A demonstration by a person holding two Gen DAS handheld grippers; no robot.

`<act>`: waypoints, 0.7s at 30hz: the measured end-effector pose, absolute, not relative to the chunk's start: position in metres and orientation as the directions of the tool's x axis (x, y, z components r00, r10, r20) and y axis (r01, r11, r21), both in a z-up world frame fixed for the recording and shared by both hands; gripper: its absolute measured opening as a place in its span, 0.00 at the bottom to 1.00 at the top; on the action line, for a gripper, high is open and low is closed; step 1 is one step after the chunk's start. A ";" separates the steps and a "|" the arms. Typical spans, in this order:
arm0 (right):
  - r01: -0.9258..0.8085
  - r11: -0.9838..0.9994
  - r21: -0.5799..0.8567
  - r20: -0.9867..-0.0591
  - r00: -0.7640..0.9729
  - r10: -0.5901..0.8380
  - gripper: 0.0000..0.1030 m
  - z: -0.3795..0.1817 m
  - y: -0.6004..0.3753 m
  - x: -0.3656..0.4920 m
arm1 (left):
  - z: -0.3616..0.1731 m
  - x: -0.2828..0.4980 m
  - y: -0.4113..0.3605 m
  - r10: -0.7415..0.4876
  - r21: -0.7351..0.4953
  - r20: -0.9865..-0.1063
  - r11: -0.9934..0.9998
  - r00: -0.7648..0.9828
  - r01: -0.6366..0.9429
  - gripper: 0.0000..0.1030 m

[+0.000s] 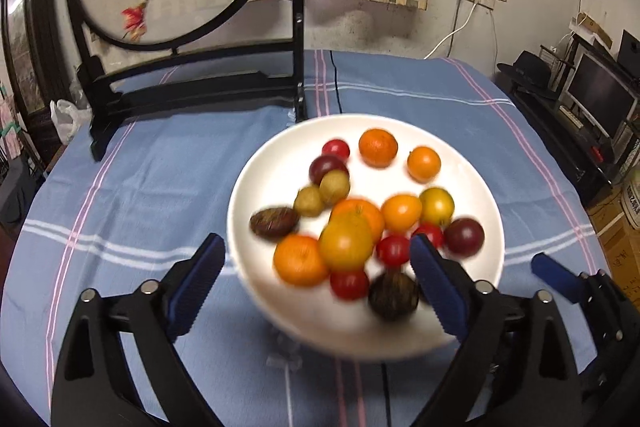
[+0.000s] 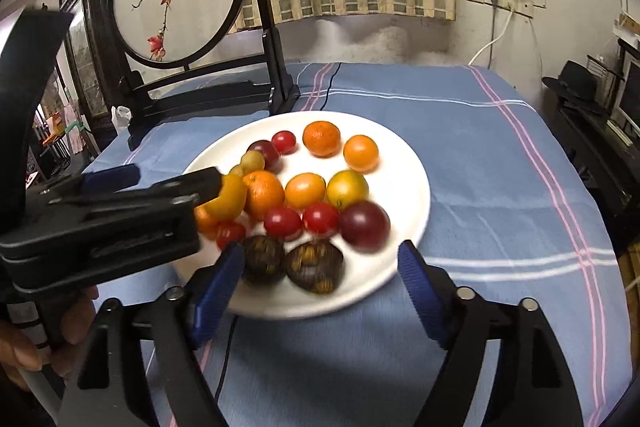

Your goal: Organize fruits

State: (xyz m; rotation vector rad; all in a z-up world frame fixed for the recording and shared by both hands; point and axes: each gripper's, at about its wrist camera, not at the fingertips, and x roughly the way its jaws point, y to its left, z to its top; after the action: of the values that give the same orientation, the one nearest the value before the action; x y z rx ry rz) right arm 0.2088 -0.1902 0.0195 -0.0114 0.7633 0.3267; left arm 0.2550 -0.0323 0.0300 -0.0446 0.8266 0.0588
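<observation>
Right wrist view: left tongs [image 2: 224,187] and right tongs [image 2: 320,267] spread over plate [image 2: 416,187]; plum [image 2: 364,223] smooth, bruisable — pinch its middle gently.

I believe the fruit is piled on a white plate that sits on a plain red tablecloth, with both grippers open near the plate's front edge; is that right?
Not quite: the tablecloth is blue with pink and white stripes, not plain red, as the right wrist view shows. The rest holds: the fruit lies on the white plate, and the left gripper and right gripper are both open near its front edge.
</observation>
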 end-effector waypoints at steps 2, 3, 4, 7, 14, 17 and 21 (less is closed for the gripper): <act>-0.295 0.951 0.095 -0.687 0.671 0.277 0.82 0.019 -0.192 0.195 | 0.029 0.240 -0.028 0.032 -0.020 -0.741 0.997 0.671 -0.071 0.91; -0.293 0.952 0.085 -0.693 0.669 0.268 0.85 0.018 -0.192 0.189 | 0.028 0.232 -0.026 0.033 -0.021 -0.742 0.997 0.669 -0.073 0.91; -0.291 0.954 0.073 -0.700 0.666 0.257 0.86 0.016 -0.193 0.183 | 0.028 0.225 -0.024 0.035 -0.021 -0.742 0.997 0.670 -0.076 0.92; -0.298 0.954 0.043 -0.721 0.651 0.236 0.87 0.008 -0.191 0.162 | 0.024 0.200 -0.018 0.076 0.001 -0.737 0.994 0.672 -0.111 0.95; -0.275 0.959 0.068 -0.739 0.632 0.233 0.87 -0.005 -0.195 0.127 | 0.012 0.155 -0.008 0.064 -0.003 -0.748 0.995 0.660 -0.101 0.95; -0.277 0.958 0.078 -0.740 0.627 0.242 0.87 -0.006 -0.195 0.117 | 0.007 0.141 -0.007 0.051 -0.008 -0.753 0.996 0.656 -0.086 0.95; -0.291 0.955 0.060 -0.740 0.630 0.238 0.87 -0.006 -0.193 0.103 | -0.001 0.126 -0.008 0.052 0.001 -0.758 0.997 0.650 -0.078 0.95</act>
State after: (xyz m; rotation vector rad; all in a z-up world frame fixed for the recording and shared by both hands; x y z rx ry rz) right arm 0.1034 -0.1930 -0.0061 -0.0670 0.8368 0.3032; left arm 0.1262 -0.0082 -0.0009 -0.0329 0.8597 0.0741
